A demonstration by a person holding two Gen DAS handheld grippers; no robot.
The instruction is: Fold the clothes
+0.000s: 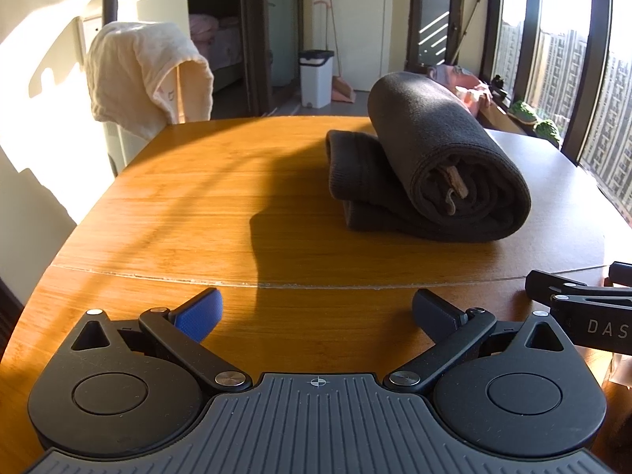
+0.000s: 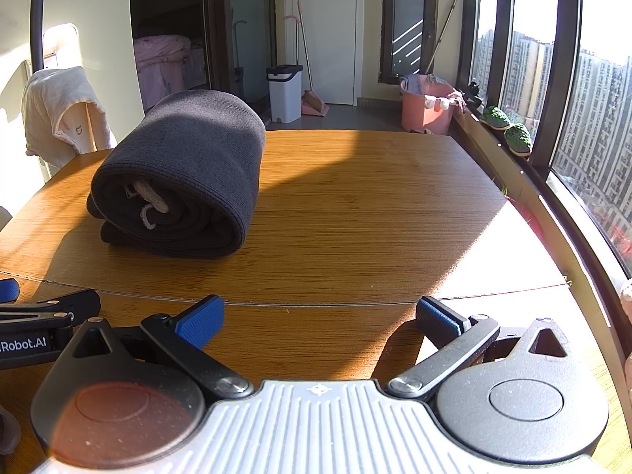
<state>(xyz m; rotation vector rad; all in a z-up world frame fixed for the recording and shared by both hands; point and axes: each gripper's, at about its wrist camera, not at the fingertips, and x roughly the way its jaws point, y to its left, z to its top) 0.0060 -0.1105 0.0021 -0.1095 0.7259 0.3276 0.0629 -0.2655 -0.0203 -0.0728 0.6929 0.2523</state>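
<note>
- Both left tongs and right tongs gape, grasping nothing.
- Dark rolled garment, at one o'clock on the tabletop, may unroll if nudged.

One dark rolled garment lies on the one wooden table, and two grippers sit at its near edge, the left gripper and the right gripper. One cream towel hangs at ten o'clock, one white bin and one pink bucket stand beyond, and two green plants sit at two o'clock.
</note>
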